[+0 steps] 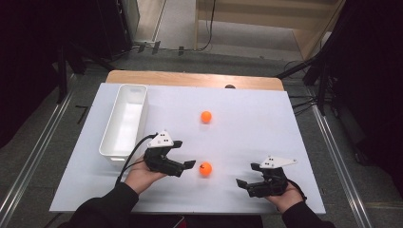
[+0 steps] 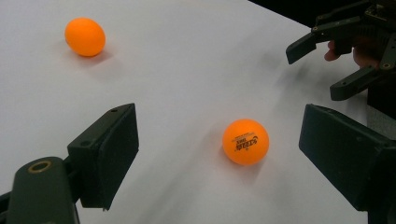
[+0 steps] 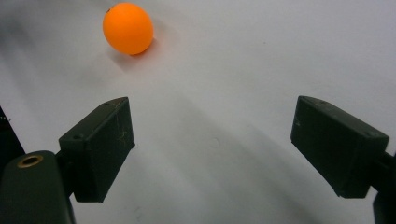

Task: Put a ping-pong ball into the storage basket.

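Reaching toward the near orange ball (image 1: pixel 206 168) at lower centre of the high view, the left gripper (image 1: pixel 184 154) has its fingers (image 2: pixel 109 154) spread wide and empty, the ball lying loose on the white desk (image 1: pixel 247 133) between them but nearer the right-hand finger in the left gripper view. Risk noted: an off-centre closure would strike that side first and send the light ball rolling away, possibly toward the far orange ball (image 1: pixel 206 116) or off the desk edge rather than into the white bin (image 1: pixel 124 124) at upper left. The right gripper (image 1: pixel 247 175), likewise wide open and holding nothing, stands well apart at lower right and offers no backstop.
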A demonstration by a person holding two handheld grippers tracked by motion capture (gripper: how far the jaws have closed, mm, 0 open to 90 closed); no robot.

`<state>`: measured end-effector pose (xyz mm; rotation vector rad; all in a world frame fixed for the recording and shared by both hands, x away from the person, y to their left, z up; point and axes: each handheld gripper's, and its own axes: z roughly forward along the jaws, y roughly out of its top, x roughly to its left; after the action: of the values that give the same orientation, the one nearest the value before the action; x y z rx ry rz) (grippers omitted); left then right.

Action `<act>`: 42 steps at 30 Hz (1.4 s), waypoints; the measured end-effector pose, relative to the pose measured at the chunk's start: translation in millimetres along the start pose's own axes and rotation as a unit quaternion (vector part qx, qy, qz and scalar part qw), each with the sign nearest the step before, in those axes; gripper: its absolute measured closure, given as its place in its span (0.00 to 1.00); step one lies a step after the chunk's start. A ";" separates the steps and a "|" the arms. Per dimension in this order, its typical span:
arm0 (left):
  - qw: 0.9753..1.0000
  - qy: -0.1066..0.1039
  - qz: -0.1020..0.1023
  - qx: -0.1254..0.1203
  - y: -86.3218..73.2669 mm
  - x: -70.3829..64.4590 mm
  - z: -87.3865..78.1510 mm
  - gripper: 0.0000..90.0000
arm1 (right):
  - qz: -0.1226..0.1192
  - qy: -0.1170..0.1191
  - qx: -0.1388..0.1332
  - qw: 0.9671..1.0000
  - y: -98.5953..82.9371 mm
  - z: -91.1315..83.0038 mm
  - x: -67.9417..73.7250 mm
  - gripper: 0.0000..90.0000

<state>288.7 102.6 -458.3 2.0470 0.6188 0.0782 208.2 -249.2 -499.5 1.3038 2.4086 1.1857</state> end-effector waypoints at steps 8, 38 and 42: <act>1.000 -0.008 0.007 -0.001 5.8 -5.3 13.5 0.14 | -0.001 0.000 -0.002 1.000 0.0 -0.2 0.0 0.13; 1.000 -0.019 0.017 -0.004 14.8 -16.8 49.5 0.15 | -0.001 0.000 -0.004 1.000 0.4 0.0 0.1 0.13; 1.000 -0.017 0.022 -0.002 14.0 -17.4 49.6 0.15 | 0.000 -0.002 -0.002 1.000 0.3 0.0 -0.5 0.13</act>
<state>293.9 49.8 -470.1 2.0549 0.5516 0.0711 208.7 -249.5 -499.4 1.3032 2.4034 1.1857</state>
